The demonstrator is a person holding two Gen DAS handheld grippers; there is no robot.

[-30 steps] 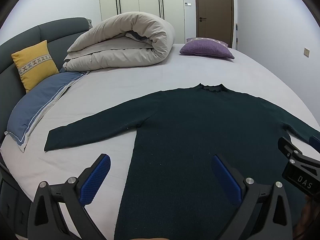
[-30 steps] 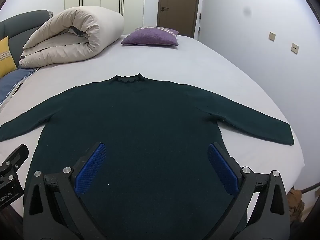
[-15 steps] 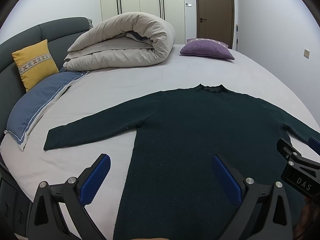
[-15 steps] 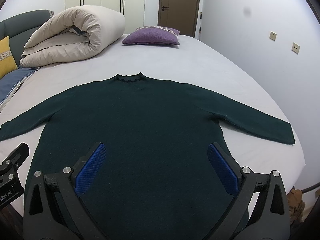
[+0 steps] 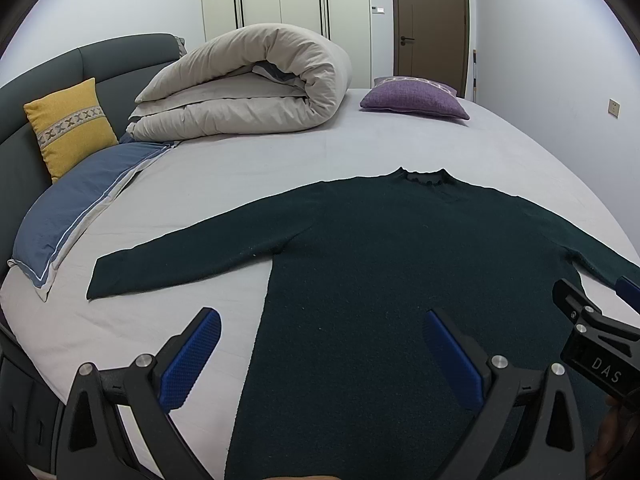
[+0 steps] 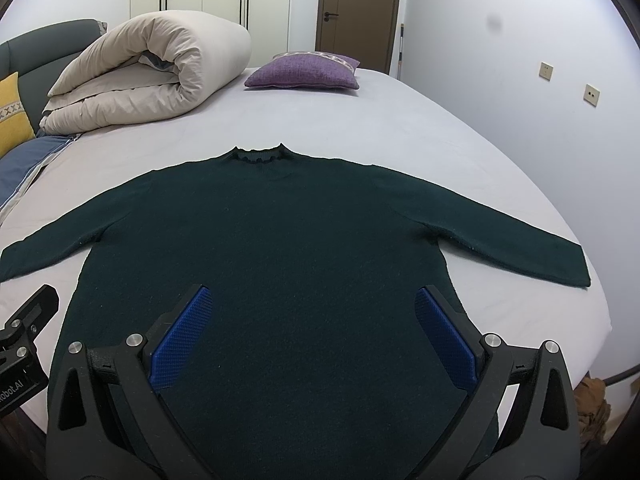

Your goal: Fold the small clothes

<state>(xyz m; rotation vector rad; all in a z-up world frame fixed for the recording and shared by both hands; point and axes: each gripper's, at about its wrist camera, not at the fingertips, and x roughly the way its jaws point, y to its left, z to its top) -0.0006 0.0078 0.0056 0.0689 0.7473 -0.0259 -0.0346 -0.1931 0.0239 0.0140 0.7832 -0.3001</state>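
Jaws spread wide and empty, the left gripper (image 5: 320, 352) and right gripper (image 6: 314, 326) are held above the hem of a sweater (image 6: 280, 240) laid flat on the bed (image 6: 380, 128), sleeves outstretched crosswise, each sleeve nearer its own side's gripper.

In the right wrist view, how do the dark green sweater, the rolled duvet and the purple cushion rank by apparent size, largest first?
1. dark green sweater, though it lies nearest the camera
2. rolled duvet
3. purple cushion, clearly smallest
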